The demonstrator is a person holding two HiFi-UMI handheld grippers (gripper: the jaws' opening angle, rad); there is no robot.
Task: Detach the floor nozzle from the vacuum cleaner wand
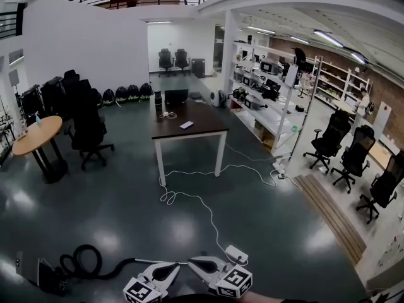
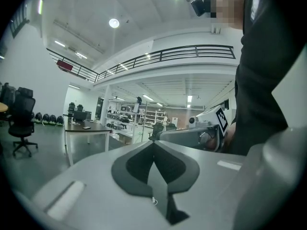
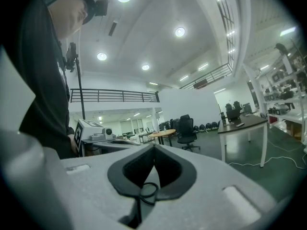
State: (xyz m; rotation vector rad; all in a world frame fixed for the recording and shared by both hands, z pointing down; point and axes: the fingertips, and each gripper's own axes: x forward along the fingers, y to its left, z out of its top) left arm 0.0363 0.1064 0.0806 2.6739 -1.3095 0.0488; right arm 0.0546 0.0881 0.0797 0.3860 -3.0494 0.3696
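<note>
In the head view the vacuum cleaner's dark coiled hose lies on the floor at the bottom left, beside a dark body. A thin tube runs from the hose towards my grippers. I cannot make out the floor nozzle. My left gripper and right gripper are held level at the bottom edge, tips turned towards each other and nearly touching. Both are shut with nothing between the jaws, as seen in the left gripper and right gripper views. Each gripper view shows the other gripper beside the person's dark sleeve.
A dark-topped table stands mid-room, with a white cable trailing over the floor to a power strip by my right gripper. A round wooden table and office chairs stand left; shelves, more chairs and a wooden floor strip are right.
</note>
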